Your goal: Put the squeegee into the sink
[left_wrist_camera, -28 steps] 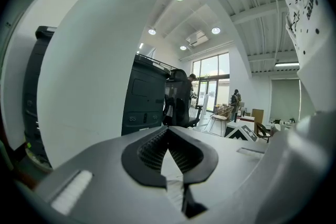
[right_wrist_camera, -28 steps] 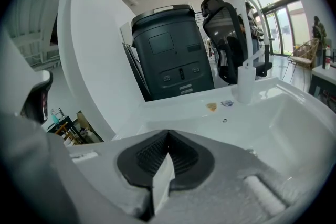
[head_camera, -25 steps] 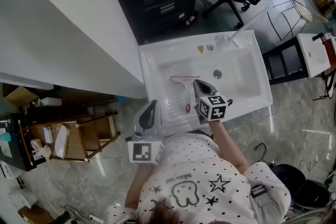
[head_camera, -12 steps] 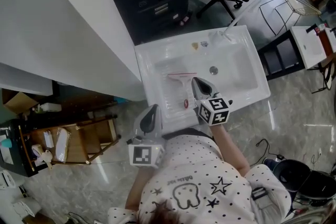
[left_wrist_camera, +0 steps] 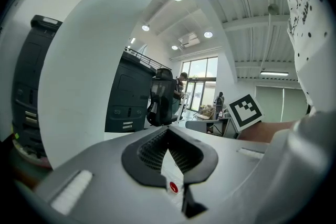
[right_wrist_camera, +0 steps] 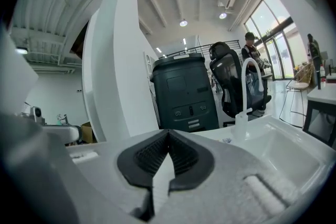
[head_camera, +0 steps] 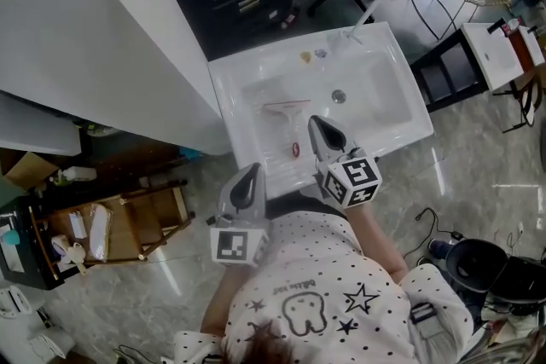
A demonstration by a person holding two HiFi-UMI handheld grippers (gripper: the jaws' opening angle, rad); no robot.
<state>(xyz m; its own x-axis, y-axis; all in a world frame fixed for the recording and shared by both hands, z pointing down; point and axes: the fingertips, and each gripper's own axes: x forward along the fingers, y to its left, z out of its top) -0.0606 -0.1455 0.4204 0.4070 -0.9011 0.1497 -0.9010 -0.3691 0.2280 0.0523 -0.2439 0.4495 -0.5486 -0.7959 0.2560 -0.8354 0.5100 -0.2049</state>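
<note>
- The squeegee (head_camera: 289, 124) lay flat inside the sink (head_camera: 388, 111), blade end toward the faucet (head_camera: 362, 24) and red-tipped handle toward the person. It sat on the left part of the basin, apart from the drain (head_camera: 339, 96).
- The right gripper (head_camera: 316, 123) hovered above the near edge of the sink, just beside the handle end. Its jaws were pressed together with nothing between them, and the squeegee lay free of it.
- The left gripper (head_camera: 253, 170) hung outside the sink, near the front rim, and its pads also met at the tips, empty. It looked like an idle hand kept out of the way, since one tool is enough for so light an object.
- Judged from this layout, the placing was done: the squeegee rested wholly within the basin walls — nothing overhung the rim.
- Both tools pointed roughly level toward the sink, which suited clearing its edge rather than reaching in.
</note>
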